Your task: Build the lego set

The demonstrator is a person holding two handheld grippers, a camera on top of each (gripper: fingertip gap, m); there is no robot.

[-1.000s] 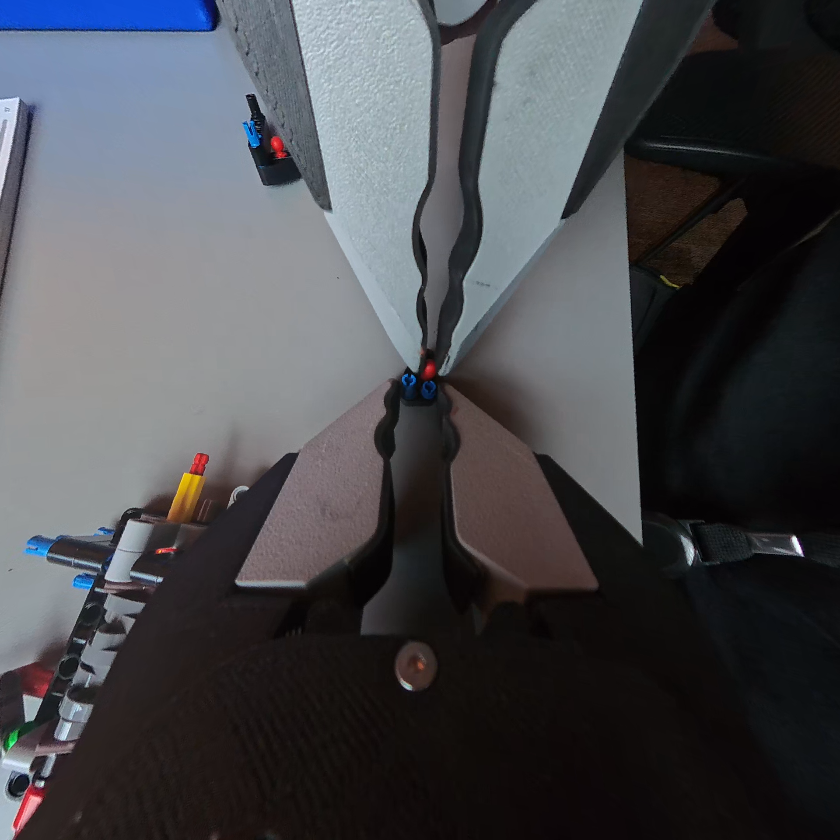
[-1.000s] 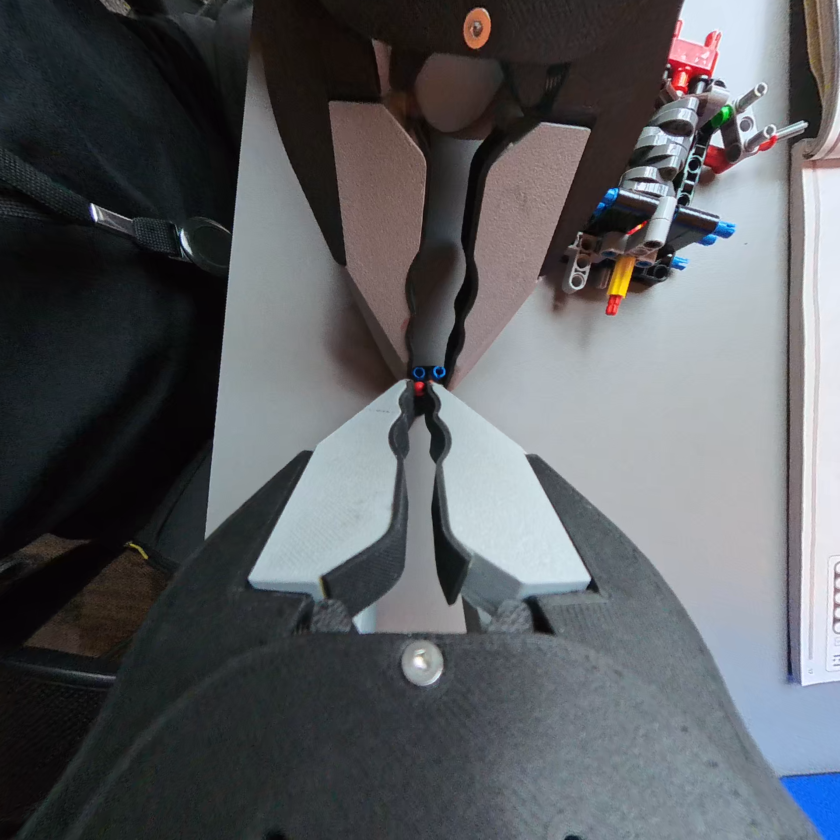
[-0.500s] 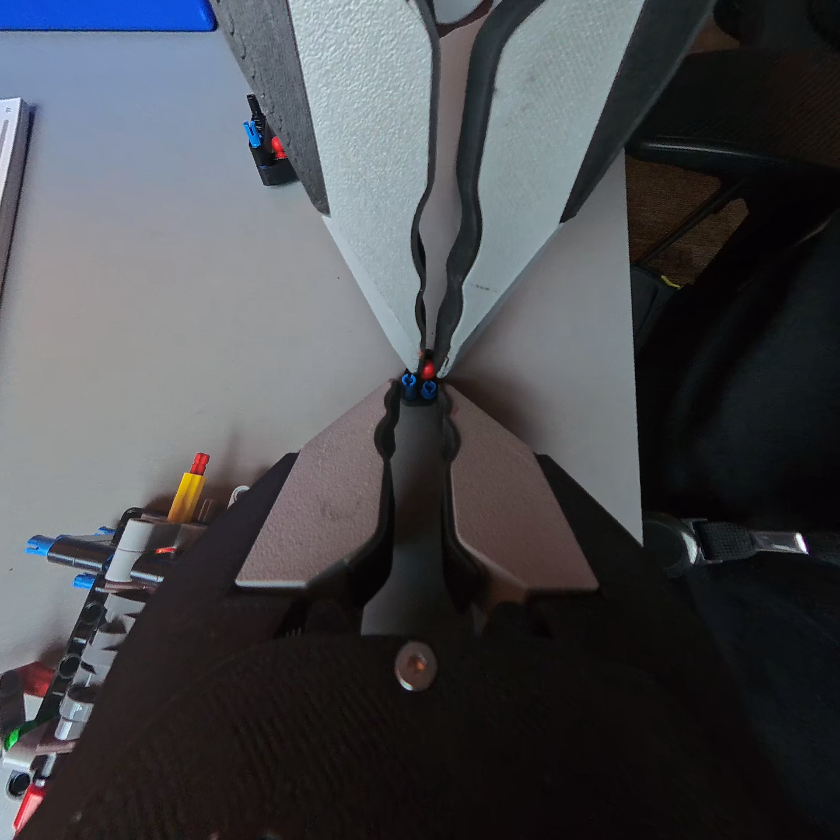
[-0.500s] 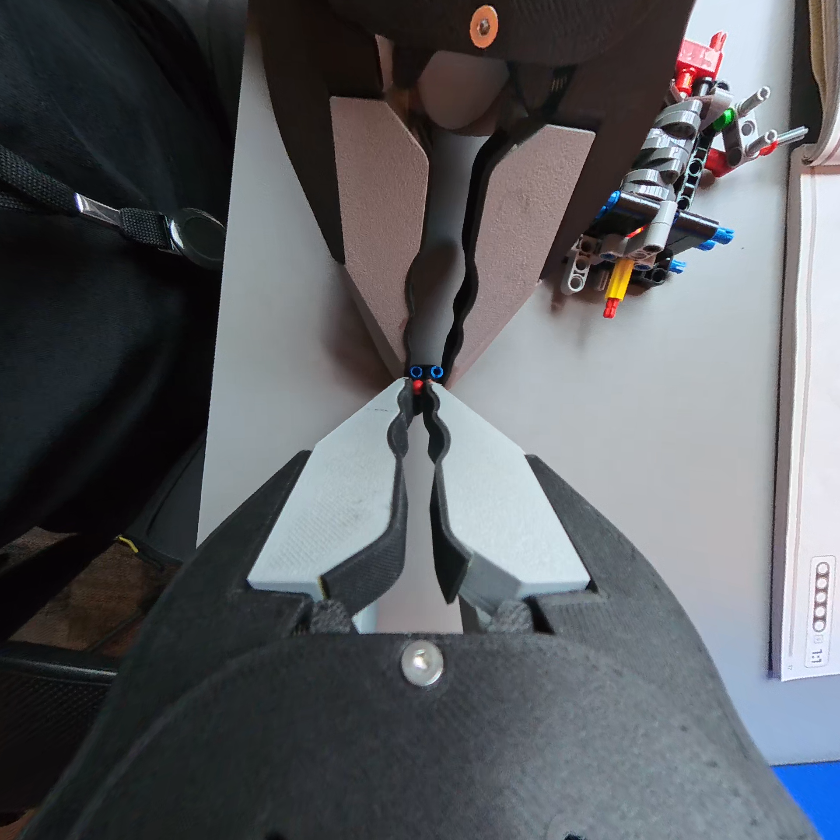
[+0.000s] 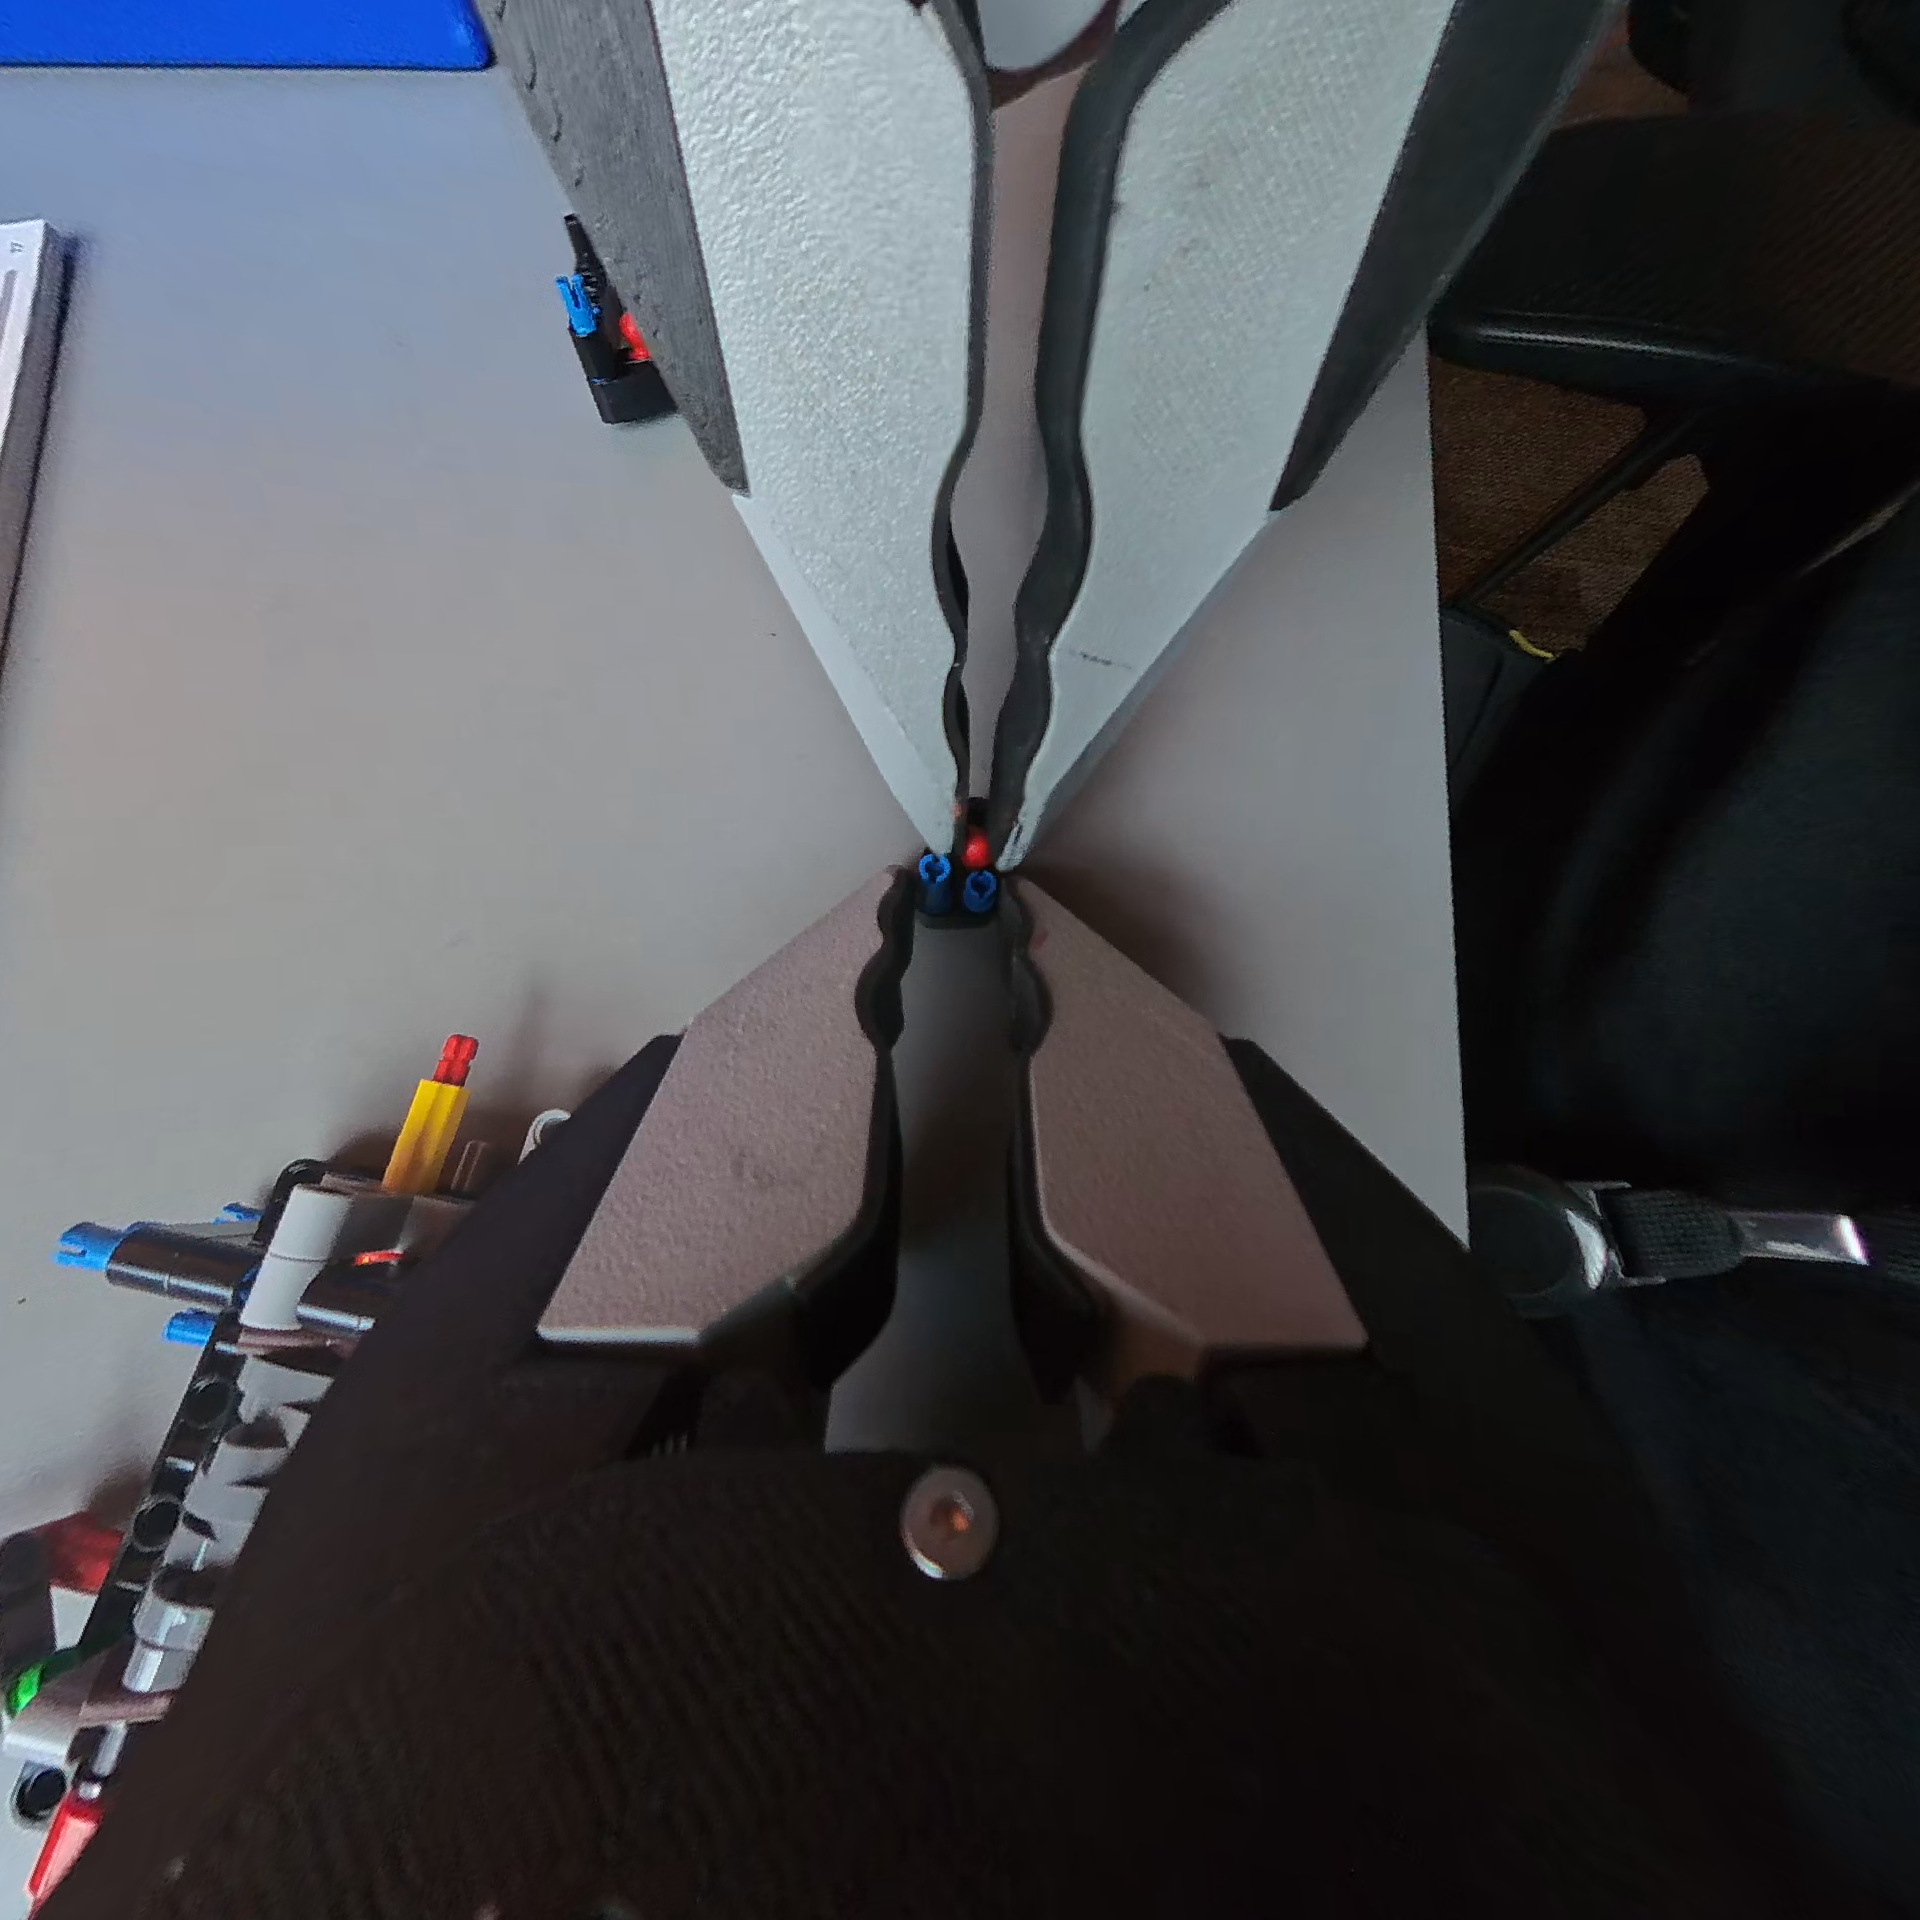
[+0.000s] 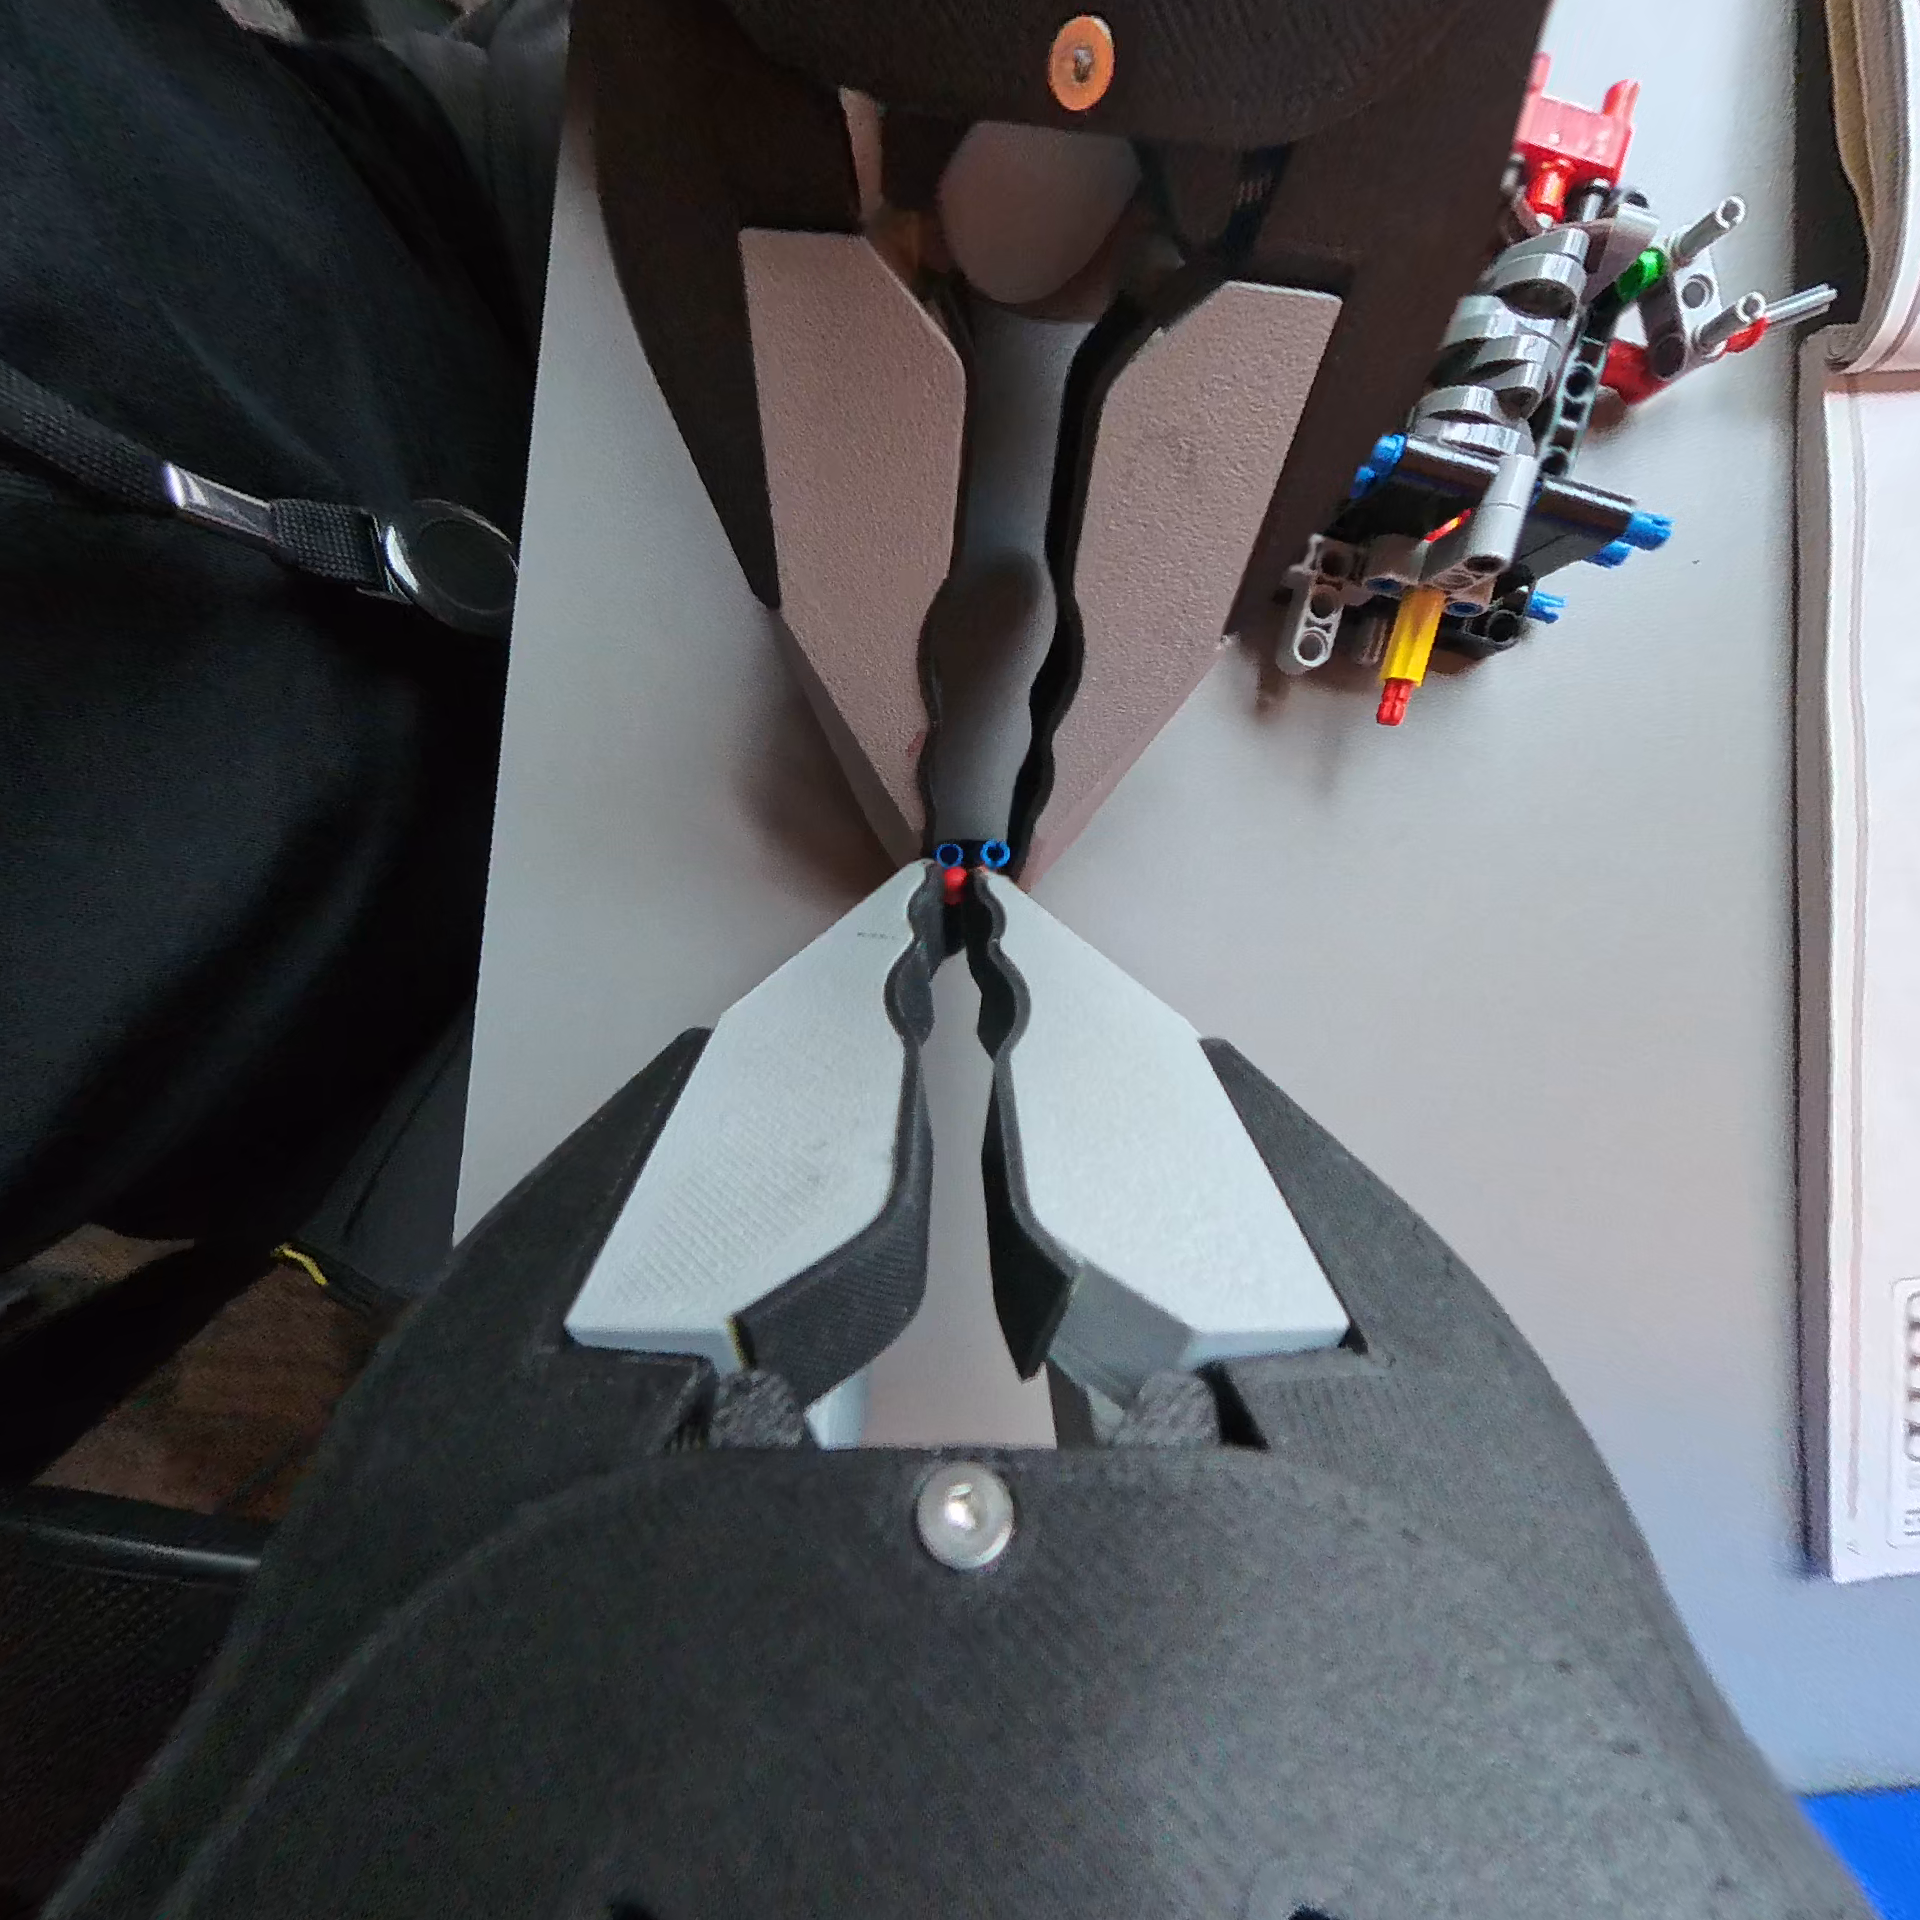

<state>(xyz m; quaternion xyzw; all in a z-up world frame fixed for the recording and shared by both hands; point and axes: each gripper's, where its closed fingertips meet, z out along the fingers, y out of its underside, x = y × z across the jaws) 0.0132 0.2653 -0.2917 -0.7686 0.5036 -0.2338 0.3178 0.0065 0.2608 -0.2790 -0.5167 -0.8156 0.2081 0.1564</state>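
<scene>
In the left wrist view, the left gripper (image 5: 958,902) pinches a tiny black block (image 5: 956,896) with two blue pegs at its tips. Straight ahead, the right gripper (image 5: 980,826) meets it tip to tip.

In the right wrist view, the right gripper's fingers (image 6: 1081,1091) are pressed on a red peg (image 6: 952,881). The half-built model (image 6: 1496,468) lies on the table, beyond the tips to the right.

If the peg goes in crooked, it may pop out and drop off the near table edge (image 6: 499,935).

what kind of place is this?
Probably an office or hobby desk: a grey table, a part-built lego model beside an open instruction booklet, and a dark chair past the table edge.
</scene>
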